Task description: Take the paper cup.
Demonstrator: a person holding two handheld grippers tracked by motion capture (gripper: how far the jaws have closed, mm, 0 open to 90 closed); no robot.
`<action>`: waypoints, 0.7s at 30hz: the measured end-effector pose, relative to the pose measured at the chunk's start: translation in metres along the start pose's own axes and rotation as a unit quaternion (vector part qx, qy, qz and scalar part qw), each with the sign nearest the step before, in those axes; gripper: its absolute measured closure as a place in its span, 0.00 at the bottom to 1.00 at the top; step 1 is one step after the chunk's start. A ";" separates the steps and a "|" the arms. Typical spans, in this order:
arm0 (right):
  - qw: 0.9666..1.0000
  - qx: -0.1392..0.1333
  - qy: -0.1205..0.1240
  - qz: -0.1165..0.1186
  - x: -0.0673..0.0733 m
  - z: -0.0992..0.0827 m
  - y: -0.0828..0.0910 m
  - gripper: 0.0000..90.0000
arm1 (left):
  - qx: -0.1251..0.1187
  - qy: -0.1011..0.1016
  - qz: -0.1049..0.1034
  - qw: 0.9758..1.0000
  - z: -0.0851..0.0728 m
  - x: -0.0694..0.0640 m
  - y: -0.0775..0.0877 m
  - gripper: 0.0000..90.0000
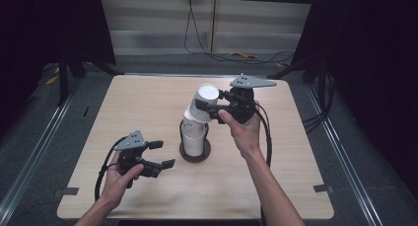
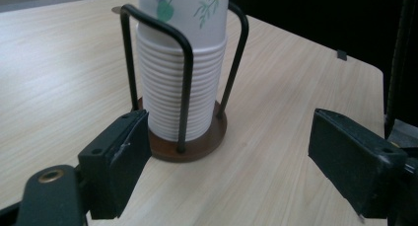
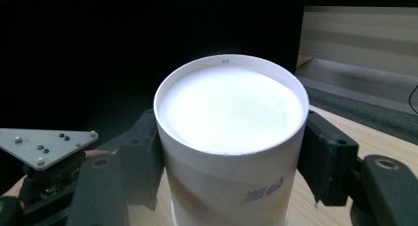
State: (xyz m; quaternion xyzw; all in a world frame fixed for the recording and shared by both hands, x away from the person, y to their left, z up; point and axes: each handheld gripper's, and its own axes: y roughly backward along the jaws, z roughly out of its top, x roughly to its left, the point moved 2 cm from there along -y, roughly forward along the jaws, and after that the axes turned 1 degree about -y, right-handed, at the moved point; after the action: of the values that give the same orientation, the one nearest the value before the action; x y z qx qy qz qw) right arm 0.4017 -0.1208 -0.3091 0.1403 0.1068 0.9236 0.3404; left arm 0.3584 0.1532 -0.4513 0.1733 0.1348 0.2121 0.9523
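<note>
Overhead, right tool clamping cup, table edge well apart.

Two hands, one tool each

The left tool sat low at the near left, its jaws spread wide with nothing between them, held in the left hand; the right hand held the right tool higher, pointing left, jaws clamped on a paper cup
</note>
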 end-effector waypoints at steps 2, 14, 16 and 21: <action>1.000 0.000 0.000 0.000 0.000 -0.001 0.005 0.38 | 0.001 -0.002 0.001 1.000 0.001 -0.001 -0.002 0.18; 1.000 -0.002 -0.015 -0.005 0.000 -0.022 0.036 0.38 | -0.004 0.011 -0.004 1.000 0.003 -0.001 -0.008 0.19; 1.000 0.001 -0.019 -0.003 0.001 -0.028 0.041 0.38 | -0.003 0.008 -0.003 1.000 0.005 -0.001 -0.008 0.19; 1.000 0.000 -0.026 0.017 0.008 -0.044 0.045 0.38 | -0.001 0.013 -0.014 1.000 0.006 -0.004 -0.013 0.19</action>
State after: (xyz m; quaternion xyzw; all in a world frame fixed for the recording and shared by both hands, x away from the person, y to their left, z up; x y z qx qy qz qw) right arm 0.3541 -0.1530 -0.3361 0.1660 0.0956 0.9253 0.3272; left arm 0.3613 0.1384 -0.4498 0.1678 0.1490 0.2014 0.9535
